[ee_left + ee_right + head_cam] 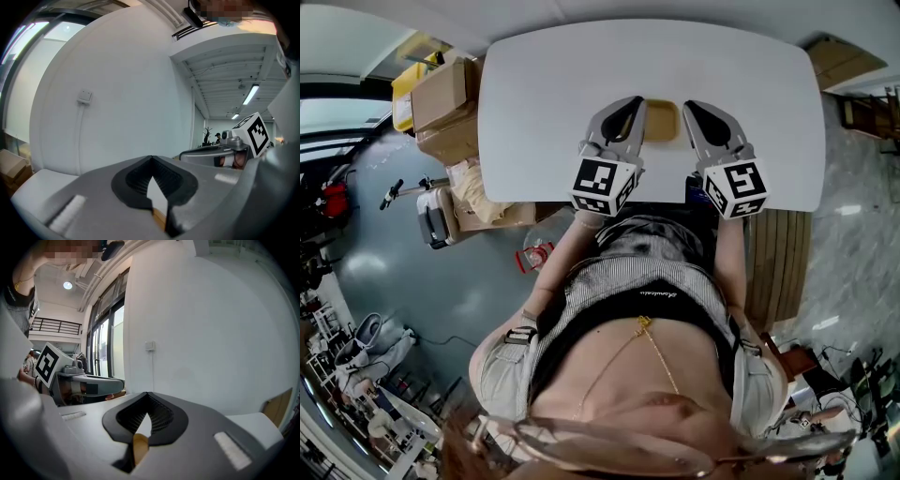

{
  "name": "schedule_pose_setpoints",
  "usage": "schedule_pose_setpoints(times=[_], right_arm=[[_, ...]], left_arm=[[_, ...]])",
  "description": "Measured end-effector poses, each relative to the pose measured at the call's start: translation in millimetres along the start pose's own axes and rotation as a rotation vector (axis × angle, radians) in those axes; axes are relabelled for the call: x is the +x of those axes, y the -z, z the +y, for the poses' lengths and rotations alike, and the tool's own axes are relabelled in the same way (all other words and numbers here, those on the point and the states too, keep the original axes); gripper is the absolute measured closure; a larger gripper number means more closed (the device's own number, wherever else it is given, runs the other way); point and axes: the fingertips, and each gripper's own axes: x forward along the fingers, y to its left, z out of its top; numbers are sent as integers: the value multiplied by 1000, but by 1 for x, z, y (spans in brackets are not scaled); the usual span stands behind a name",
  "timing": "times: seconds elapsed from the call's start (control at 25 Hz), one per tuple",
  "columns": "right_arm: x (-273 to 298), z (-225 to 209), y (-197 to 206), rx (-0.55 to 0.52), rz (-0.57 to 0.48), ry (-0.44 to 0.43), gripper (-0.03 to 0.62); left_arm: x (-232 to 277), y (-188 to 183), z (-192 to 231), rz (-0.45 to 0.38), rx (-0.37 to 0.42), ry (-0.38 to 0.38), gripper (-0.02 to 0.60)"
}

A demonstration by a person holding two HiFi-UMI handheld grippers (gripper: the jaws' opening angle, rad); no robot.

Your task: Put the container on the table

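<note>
Presently: tan shallow rectangular container (662, 120), gripped from both sides over the white desk (544, 94), contact unclear. Jaws of left gripper (630, 111) and right gripper (698, 114) each clamped on opposite rims, probably to keep it level for setting down.

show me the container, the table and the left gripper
container (662, 120), head view, its tan middle
table (572, 84), head view, bare white top
left gripper (630, 112), head view, near the tips of its jaws
</note>
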Motion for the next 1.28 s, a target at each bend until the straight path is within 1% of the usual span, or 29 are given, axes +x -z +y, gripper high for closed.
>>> schedule_pose_setpoints(times=[0.52,1.0,1.28], right_arm=[[2,-4,0,2,-1,-4,569],[1,-6,1,-3,10,2,569],[3,-4,3,-9,21,6,569]], left_arm=[[5,4,-2,16,-3,6,581],[8,2,-6,12,-6,14,581],[7,6,-4,30,-10,18,581]])
